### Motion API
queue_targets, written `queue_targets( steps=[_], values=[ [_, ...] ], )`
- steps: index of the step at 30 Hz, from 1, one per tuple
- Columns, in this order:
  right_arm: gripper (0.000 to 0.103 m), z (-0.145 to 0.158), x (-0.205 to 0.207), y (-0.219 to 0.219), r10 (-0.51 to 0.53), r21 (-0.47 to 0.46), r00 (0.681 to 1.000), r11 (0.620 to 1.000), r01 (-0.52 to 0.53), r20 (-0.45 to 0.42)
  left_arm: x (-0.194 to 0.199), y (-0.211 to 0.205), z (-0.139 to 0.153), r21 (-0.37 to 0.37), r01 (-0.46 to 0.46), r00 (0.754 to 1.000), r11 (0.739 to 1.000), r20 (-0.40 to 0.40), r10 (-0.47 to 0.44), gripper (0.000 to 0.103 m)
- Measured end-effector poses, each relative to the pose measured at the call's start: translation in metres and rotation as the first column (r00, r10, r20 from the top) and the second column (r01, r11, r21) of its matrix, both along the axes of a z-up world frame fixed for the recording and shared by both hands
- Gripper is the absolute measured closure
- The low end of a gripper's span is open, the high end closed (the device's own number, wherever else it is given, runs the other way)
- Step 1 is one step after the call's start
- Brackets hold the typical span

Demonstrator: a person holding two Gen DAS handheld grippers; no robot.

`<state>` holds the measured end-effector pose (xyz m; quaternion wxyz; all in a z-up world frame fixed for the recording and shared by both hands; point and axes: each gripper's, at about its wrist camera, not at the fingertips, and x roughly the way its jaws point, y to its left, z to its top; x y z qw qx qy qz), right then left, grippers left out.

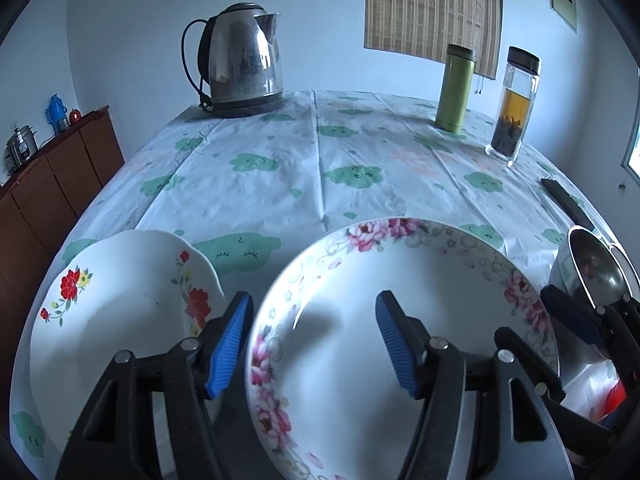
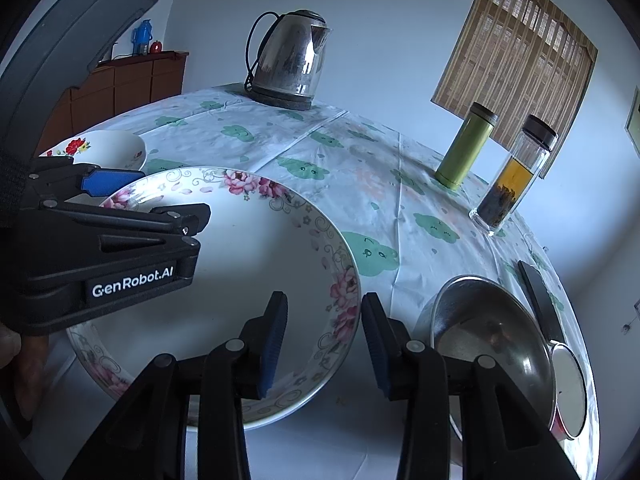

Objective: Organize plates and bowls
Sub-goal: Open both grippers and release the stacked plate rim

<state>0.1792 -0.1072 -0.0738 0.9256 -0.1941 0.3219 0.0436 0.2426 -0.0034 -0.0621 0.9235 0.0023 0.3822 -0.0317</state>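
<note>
A table covered in a white cloth [image 1: 280,168] printed with green clouds fills the room's middle. Near the front edge sits a large shallow bowl with pink flowers [image 1: 400,320] around its rim. To its left, just beside it, stands a smaller white bowl with red flowers [image 1: 120,300]; seen from the right wrist view, that red-flowered bowl [image 2: 108,148] lies behind the pink-flowered one [image 2: 256,248].

The left gripper [image 1: 316,340] hangs open over the left edge of the pink-flowered bowl, its blue-padded fingers [image 1: 394,336] spread apart, one outside the rim and one over the bowl's inside. Whether either pad touches the bowl cannot be told. From the other view the same left gripper [image 2: 120,196] reaches in from the side across the bowl's near-left rim.

The right gripper [image 2: 324,340] is also open, its fingers straddling the right rim of the pink-flowered bowl, not closed on it.

To the right of that bowl rests a shiny steel bowl [image 2: 492,336], with a round steel lid or dish [image 2: 570,392] beyond it and a dark flat remote-like object [image 2: 538,300] near the table edge.

At the far side stand a steel kettle [image 1: 240,60], a green flask [image 1: 454,88] and a glass tea bottle [image 1: 514,104]. A brown cabinet [image 1: 52,184] lines the left wall.
</note>
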Motion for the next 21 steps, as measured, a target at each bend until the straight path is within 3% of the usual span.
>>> queue_targets(
  steps=[9,14,16,21],
  values=[
    [0.060,0.0008,-0.0020,-0.0002,0.010,0.000,1.000,1.000,-0.010,0.009,-0.0013,-0.0004,0.0012,0.000,0.003,1.000,1.000,0.008,-0.003,0.035],
    [0.059,0.0051,-0.0092,0.0020,0.049,0.023,0.998,0.998,-0.050,0.042,-0.0071,-0.0035,0.0054,0.011,0.008,0.999,1.000,0.039,-0.009,0.025],
    [0.053,0.0055,-0.0105,0.0033,0.055,0.021,0.997,0.998,-0.056,0.050,-0.0081,-0.0026,0.0064,0.012,-0.001,0.999,1.000,0.046,0.000,0.015],
    [0.048,0.0070,-0.0106,0.0008,0.052,0.039,0.997,0.998,-0.055,0.059,-0.0075,0.0027,0.0070,-0.001,-0.016,0.999,1.000,0.049,0.017,0.011]
  ],
)
